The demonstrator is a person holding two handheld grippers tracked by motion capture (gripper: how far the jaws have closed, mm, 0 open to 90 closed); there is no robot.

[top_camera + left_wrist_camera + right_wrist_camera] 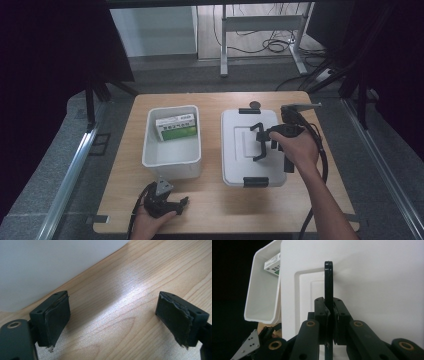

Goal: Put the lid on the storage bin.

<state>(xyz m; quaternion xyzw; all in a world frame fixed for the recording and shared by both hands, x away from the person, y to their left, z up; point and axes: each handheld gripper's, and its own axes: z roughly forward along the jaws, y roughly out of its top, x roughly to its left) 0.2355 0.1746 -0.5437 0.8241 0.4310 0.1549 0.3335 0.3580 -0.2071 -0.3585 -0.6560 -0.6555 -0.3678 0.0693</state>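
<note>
The lid's black handle [328,290] is clamped in the right gripper [329,315], its length running up the frame from the fingers; left gripper [112,315] fingers are spread apart, nothing held.

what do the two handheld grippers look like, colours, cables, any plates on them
Both are black. The left gripper has a grey three-cornered plate on top, and its worn dark pads have frayed edges. The right gripper has brass-coloured pivot rings and trails a black cable. Forearms are bare.
</note>
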